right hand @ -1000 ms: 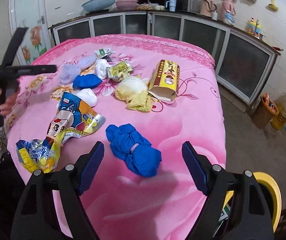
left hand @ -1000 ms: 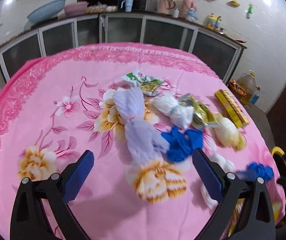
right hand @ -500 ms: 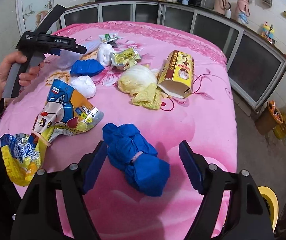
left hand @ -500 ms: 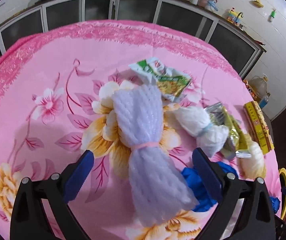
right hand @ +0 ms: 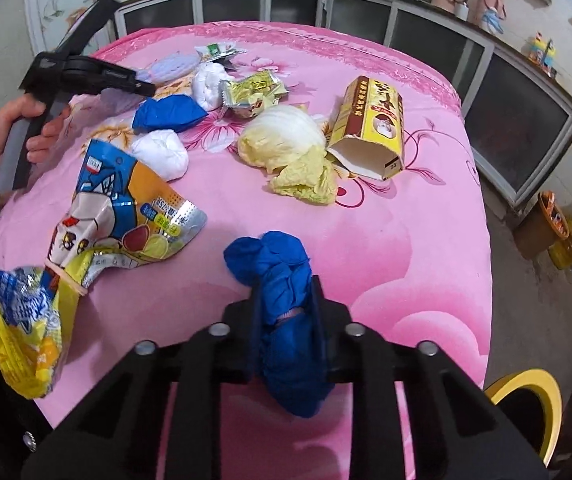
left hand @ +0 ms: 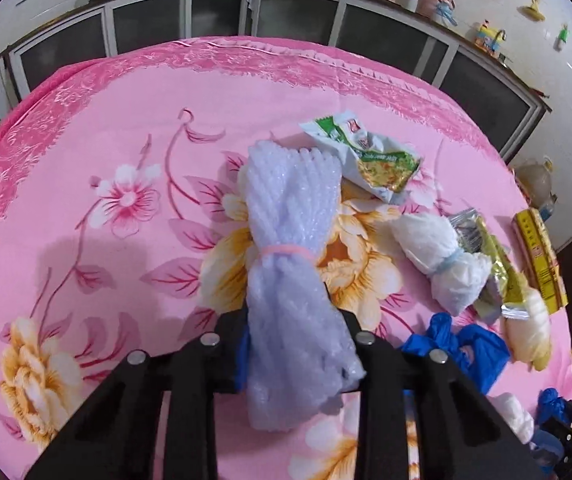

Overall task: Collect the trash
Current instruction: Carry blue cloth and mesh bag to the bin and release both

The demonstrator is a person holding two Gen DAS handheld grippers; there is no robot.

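A: Where does the trash sit?

B: On the pink desk (left hand: 86,184). The left tongs (left hand: 298,344) have just been closing and now clench the near end of the lavender foam-net bundle (left hand: 290,240), its far end pointing to twelve o'clock. The right tongs (right hand: 286,320) have just closed on the blue bag wad (right hand: 282,280), pinching it at its tied waist.

A: How will they handle?

B: Both look light, soft and squashy. The foam may slip, so I'd grip nearer its pink band (left hand: 286,250). The snack wrapper (right hand: 126,216) lies at ten o'clock of the wad.
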